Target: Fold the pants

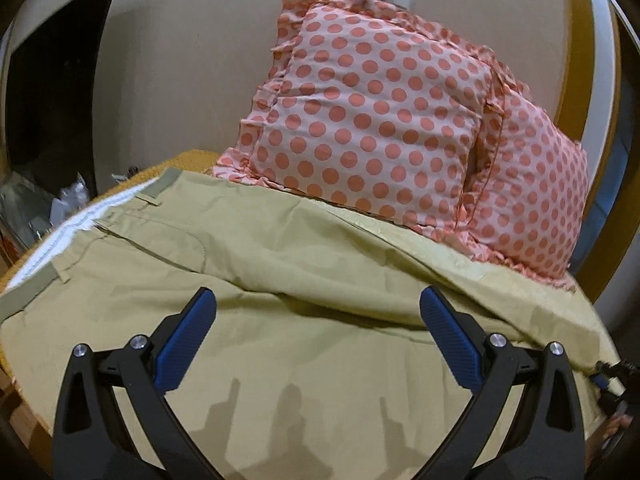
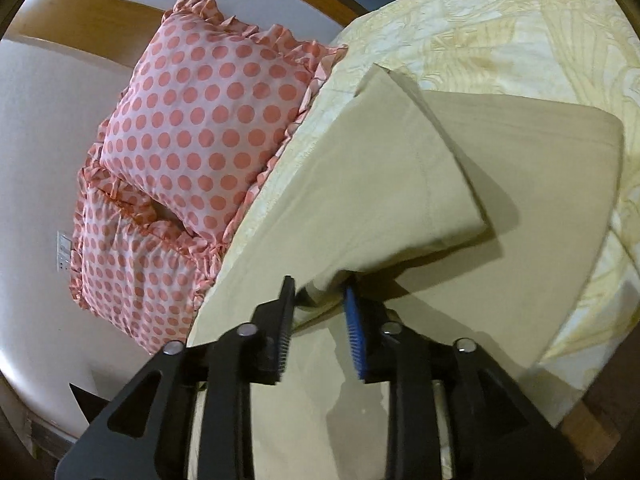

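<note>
Khaki pants (image 1: 248,264) lie spread on the bed, waistband (image 1: 60,232) with white lining at the far left in the left wrist view. My left gripper (image 1: 316,308) is open and empty, hovering just above the seat of the pants. In the right wrist view the pant legs (image 2: 400,184) lie along the bed, one leg lifted over the other. My right gripper (image 2: 320,300) has its jaws partly closed around a bunched fold of the upper leg; the fabric sits between the fingers near the blue pad (image 2: 354,332).
Two pink polka-dot pillows (image 1: 372,120) lean against the wall at the head of the bed, also in the right wrist view (image 2: 200,132). A yellow patterned bedsheet (image 2: 500,36) covers the mattress. A wooden headboard (image 1: 576,80) stands on the right. Clutter (image 1: 60,204) sits beyond the bed's left edge.
</note>
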Available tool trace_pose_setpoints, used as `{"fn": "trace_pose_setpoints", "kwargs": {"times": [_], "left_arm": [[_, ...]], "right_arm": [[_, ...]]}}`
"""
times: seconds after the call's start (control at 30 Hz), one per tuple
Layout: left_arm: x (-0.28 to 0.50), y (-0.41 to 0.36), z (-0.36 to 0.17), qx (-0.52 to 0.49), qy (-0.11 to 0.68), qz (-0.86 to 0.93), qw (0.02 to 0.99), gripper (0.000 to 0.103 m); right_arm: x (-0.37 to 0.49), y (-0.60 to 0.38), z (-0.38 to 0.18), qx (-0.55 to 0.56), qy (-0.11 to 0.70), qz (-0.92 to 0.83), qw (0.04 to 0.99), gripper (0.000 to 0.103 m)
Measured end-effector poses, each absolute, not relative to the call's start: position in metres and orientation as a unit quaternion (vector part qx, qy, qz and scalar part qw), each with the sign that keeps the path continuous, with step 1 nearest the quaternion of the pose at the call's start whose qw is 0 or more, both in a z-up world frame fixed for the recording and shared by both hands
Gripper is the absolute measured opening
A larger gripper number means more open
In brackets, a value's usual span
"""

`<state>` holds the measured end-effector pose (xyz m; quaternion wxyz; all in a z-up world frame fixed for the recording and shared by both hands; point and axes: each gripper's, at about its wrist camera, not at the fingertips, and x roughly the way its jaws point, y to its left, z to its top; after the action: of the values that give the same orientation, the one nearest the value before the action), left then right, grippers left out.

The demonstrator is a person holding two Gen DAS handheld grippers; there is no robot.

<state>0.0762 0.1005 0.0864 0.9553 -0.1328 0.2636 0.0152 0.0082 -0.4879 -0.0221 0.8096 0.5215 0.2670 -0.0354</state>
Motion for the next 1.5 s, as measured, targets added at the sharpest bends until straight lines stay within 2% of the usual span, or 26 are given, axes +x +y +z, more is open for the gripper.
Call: {"fn": "trace_pose_setpoints", "kwargs": {"times": [0.1, 0.2, 0.27, 0.3, 0.33, 0.47, 0.6, 0.67, 0.77, 1.1, 1.2, 1.23, 1.3, 1.33, 1.5], "left_arm": [[0.096, 0.111, 0.087, -0.15, 0.282, 0.011, 0.948, 0.101], [0.121, 0.118, 0.089, -0.166, 0.294, -0.001, 0.941, 0.101], [0.141, 0.119, 0.091, -0.169, 0.307, -0.002, 0.936, 0.101], [0.149, 0.119, 0.092, -0.171, 0.311, -0.003, 0.935, 0.101], [0.16, 0.119, 0.093, -0.17, 0.318, -0.004, 0.933, 0.101], [0.195, 0.123, 0.091, -0.201, 0.36, -0.018, 0.911, 0.101], [0.243, 0.129, 0.077, -0.221, 0.408, 0.002, 0.886, 0.099], [0.261, 0.131, 0.066, -0.227, 0.432, 0.012, 0.873, 0.091], [0.281, 0.131, 0.053, -0.232, 0.461, 0.025, 0.856, 0.088], [0.372, 0.14, 0.033, -0.155, 0.576, 0.156, 0.787, 0.088], [0.381, 0.139, 0.023, -0.132, 0.57, 0.201, 0.786, 0.088], [0.378, 0.138, 0.024, -0.133, 0.556, 0.212, 0.793, 0.084], [0.369, 0.138, 0.032, -0.131, 0.531, 0.221, 0.807, 0.041], [0.363, 0.141, 0.039, -0.134, 0.524, 0.208, 0.815, 0.023], [0.281, 0.176, 0.098, -0.202, 0.419, 0.12, 0.877, 0.011]], "right_arm": [[0.015, -0.49, -0.02, 0.536, 0.262, -0.039, 0.802, 0.041], [0.031, -0.492, -0.017, 0.526, 0.269, -0.063, 0.805, 0.042], [0.041, -0.495, -0.019, 0.512, 0.274, -0.07, 0.811, 0.03], [0.046, -0.497, -0.022, 0.513, 0.277, -0.064, 0.81, 0.009], [0.047, -0.5, -0.029, 0.527, 0.273, -0.052, 0.803, 0.005], [0.011, -0.502, -0.02, 0.54, 0.2, -0.026, 0.817, 0.003], [-0.021, -0.506, -0.01, 0.54, 0.165, -0.024, 0.825, 0.003], [-0.028, -0.507, -0.004, 0.532, 0.157, -0.024, 0.832, 0.003], [-0.032, -0.508, 0.001, 0.521, 0.153, -0.021, 0.839, 0.003], [-0.03, -0.501, 0.009, 0.485, 0.159, -0.02, 0.86, 0.003], [-0.027, -0.5, 0.007, 0.48, 0.165, -0.019, 0.861, 0.003], [-0.027, -0.499, 0.007, 0.479, 0.165, -0.019, 0.862, 0.003], [-0.026, -0.5, 0.006, 0.478, 0.166, -0.018, 0.862, 0.003], [-0.025, -0.501, 0.004, 0.481, 0.165, -0.012, 0.861, 0.003], [-0.027, -0.504, 0.013, 0.476, 0.148, 0.0, 0.867, 0.003]]}}
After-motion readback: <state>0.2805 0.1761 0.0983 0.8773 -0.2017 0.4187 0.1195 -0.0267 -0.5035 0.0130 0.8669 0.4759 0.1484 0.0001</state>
